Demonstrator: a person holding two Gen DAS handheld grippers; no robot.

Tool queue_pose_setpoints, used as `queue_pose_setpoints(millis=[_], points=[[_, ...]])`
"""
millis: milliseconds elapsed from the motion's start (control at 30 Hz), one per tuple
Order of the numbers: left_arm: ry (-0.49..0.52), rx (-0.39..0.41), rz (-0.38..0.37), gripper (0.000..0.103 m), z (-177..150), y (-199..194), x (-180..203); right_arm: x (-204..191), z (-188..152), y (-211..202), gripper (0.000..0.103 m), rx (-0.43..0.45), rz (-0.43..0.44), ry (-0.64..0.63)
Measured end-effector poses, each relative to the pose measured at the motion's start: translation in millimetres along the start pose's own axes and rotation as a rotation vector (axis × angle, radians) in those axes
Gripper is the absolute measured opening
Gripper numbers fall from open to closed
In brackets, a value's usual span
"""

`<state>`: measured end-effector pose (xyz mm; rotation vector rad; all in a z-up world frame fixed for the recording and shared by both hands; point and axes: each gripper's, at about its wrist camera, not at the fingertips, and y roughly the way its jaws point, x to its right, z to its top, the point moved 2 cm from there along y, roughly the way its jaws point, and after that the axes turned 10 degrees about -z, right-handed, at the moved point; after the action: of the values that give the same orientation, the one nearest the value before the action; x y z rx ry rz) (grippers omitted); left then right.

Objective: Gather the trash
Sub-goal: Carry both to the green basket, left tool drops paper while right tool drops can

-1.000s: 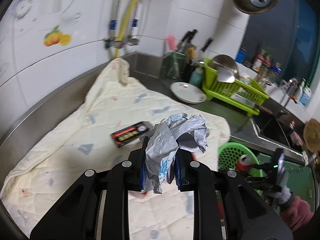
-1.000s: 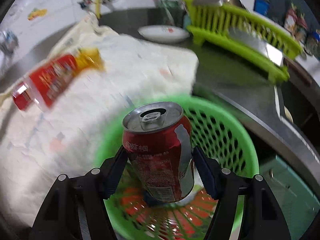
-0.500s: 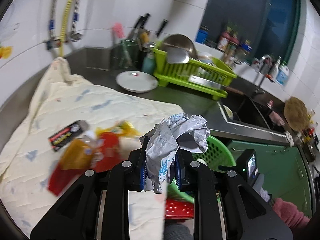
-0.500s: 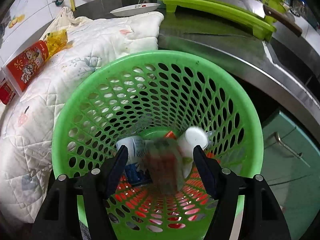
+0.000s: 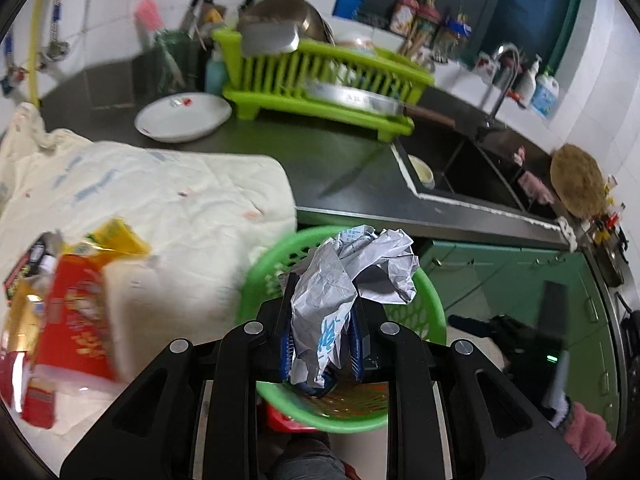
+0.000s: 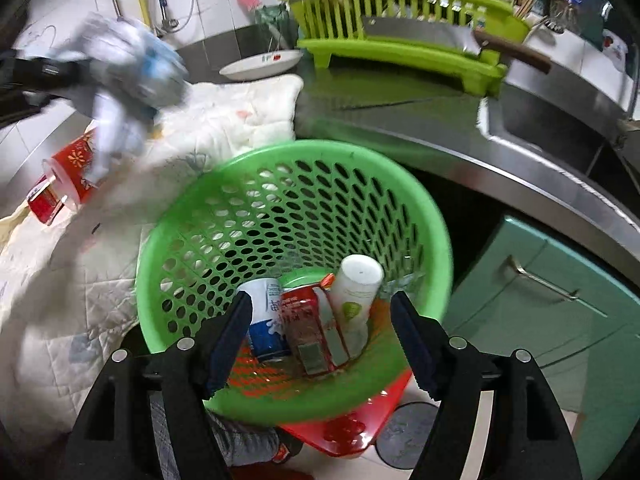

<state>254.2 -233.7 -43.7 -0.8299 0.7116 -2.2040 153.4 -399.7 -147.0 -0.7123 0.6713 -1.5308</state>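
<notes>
Green basket [image 6: 296, 216] now sits right under both grippers; a second ago the left gripper [image 5: 320, 344] was back over the quilt [image 5: 168, 208], well away from the basket, and has since swung across to hang above its rim. Left jaws stay clamped narrow on the crumpled paper [image 5: 348, 276], same grip as before, paper poking up above the basket. Right gripper [image 6: 320, 328] held the red can [image 6: 312, 328] over the basket a second ago; the can now lies inside, on the basket floor. Right jaws have just been opening and stand about half wide, nothing between them, pads apart from any trash.

Basket contents: the can in the middle, a blue-and-white can [image 6: 266, 320] touching it on one side, a white bottle [image 6: 356, 292] leaning on the other side. Red stool [image 6: 360, 420] shows under the basket.

Left of the basket on the quilt: a red-and-yellow snack bag [image 5: 76, 320], blurred. Beyond the basket on the counter: white plate [image 5: 182, 116], lime dish rack [image 5: 320, 80] with a cleaver [image 6: 420, 34] lying on it.
</notes>
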Motion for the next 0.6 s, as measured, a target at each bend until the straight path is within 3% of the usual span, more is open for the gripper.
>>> queue_pose_setpoints(millis=[233, 333, 433, 600], points=[[-0.032, -0.069, 0.013, 0.025, 5, 53, -1, 16, -9, -22, 0.072, 0.039, 0.019, 0.039], [-0.049, -0.081, 0.007, 0.031, 7, 69, -2, 20, -13, -26, 0.073, 0.044, 0.025, 0.048], [-0.055, -0.090, 0.009, 0.043, 6, 76, -3, 23, -16, -26, 0.073, 0.044, 0.025, 0.052], [-0.062, -0.086, 0.010, 0.047, 5, 73, -5, 24, -17, -25, 0.073, 0.040, 0.029, 0.058]])
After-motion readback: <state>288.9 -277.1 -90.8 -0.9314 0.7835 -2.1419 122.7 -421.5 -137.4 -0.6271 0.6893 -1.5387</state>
